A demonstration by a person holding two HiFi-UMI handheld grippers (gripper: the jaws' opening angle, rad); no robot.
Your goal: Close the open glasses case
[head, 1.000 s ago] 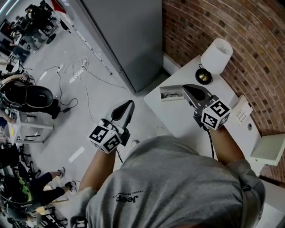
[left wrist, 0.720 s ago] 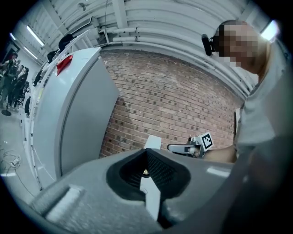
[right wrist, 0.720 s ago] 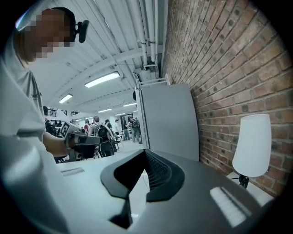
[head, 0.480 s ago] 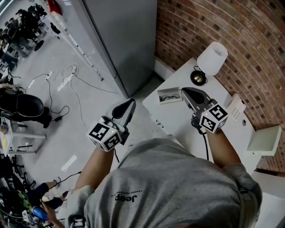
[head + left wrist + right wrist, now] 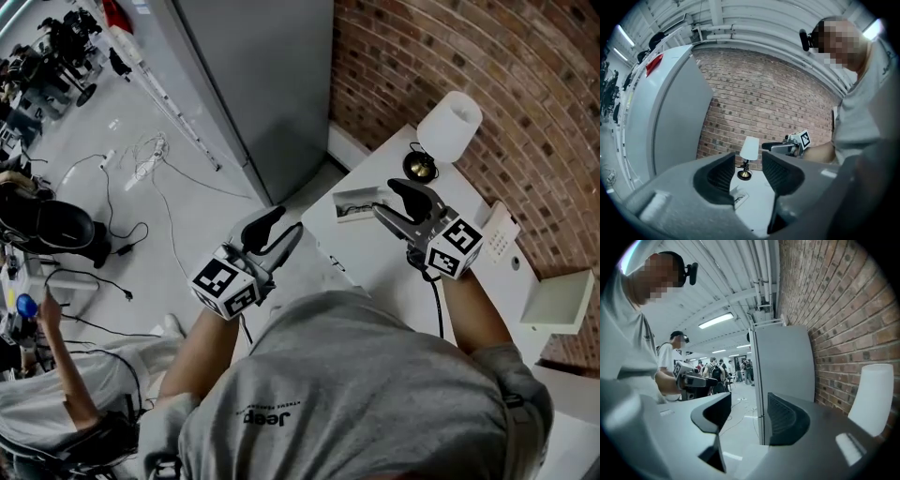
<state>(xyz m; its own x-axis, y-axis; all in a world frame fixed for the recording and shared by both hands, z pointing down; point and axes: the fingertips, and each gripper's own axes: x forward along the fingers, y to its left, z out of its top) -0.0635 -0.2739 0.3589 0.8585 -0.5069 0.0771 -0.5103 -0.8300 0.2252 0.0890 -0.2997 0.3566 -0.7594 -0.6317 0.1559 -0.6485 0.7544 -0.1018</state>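
Observation:
The open glasses case (image 5: pixel 357 202) lies at the left end of the white table (image 5: pixel 375 258), with glasses inside it. In the left gripper view the case (image 5: pixel 739 198) shows low between the jaws, some way off. My right gripper (image 5: pixel 392 202) hovers just right of the case, apart from it; its jaws have just been opening and nothing is between them. My left gripper (image 5: pixel 279 231) hangs over the floor, left of the table, and its jaws have also just been opening on nothing. Each gripper sees the other: the right gripper (image 5: pixel 780 147), the left gripper (image 5: pixel 693 379).
A white-shaded lamp (image 5: pixel 450 125) stands at the table's far end by the brick wall (image 5: pixel 487 56). A white handset (image 5: pixel 497 234) and a white box (image 5: pixel 561 296) lie to the right. A tall grey cabinet (image 5: pixel 262 84) stands left of the table. Cables (image 5: pixel 141 169) trail on the floor.
Both grippers' jaws were shut in the earlier frames and now stand apart. The right gripper has crept slightly along the table by the case. The case has not moved.

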